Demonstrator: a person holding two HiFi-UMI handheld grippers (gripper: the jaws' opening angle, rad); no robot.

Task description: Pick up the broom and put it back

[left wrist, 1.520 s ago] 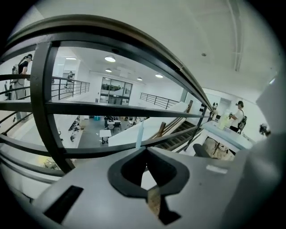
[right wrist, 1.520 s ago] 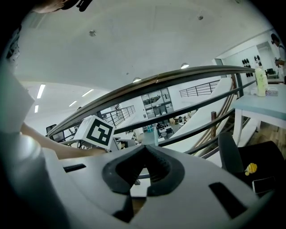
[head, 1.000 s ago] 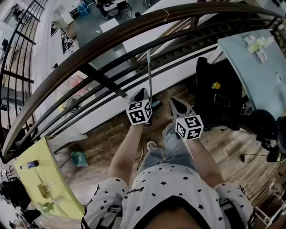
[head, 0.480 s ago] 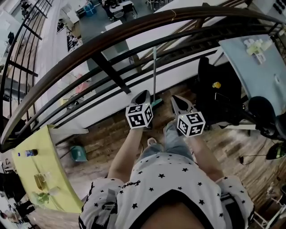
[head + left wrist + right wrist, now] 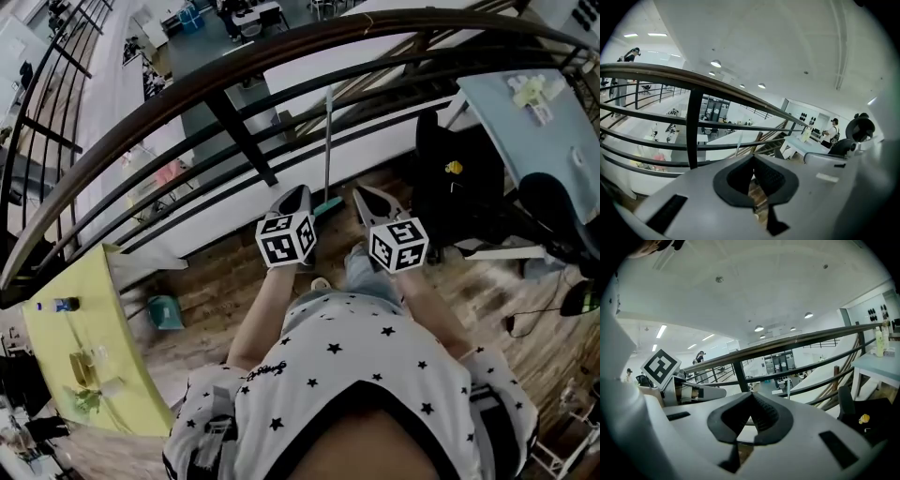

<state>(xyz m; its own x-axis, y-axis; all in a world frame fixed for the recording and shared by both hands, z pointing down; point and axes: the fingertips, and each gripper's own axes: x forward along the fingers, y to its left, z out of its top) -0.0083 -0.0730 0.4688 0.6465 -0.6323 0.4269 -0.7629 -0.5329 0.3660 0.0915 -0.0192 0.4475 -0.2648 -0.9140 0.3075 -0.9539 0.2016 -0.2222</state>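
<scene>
The left gripper (image 5: 301,191) and the right gripper (image 5: 362,191) are being carried forward and upward toward the railing (image 5: 244,58). In the head view the broom (image 5: 328,150) is being brought from 12 o'clock of the left gripper to its 1 o'clock, so that its teal head is now being framed between the two grippers' tips. The dark baluster (image 5: 242,133) is being shifted toward 1 o'clock in that view, and the yellow table (image 5: 84,328) is being pushed toward the 9 o'clock edge. More of the view's lower part is being filled by the star-print shirt (image 5: 356,375).
</scene>
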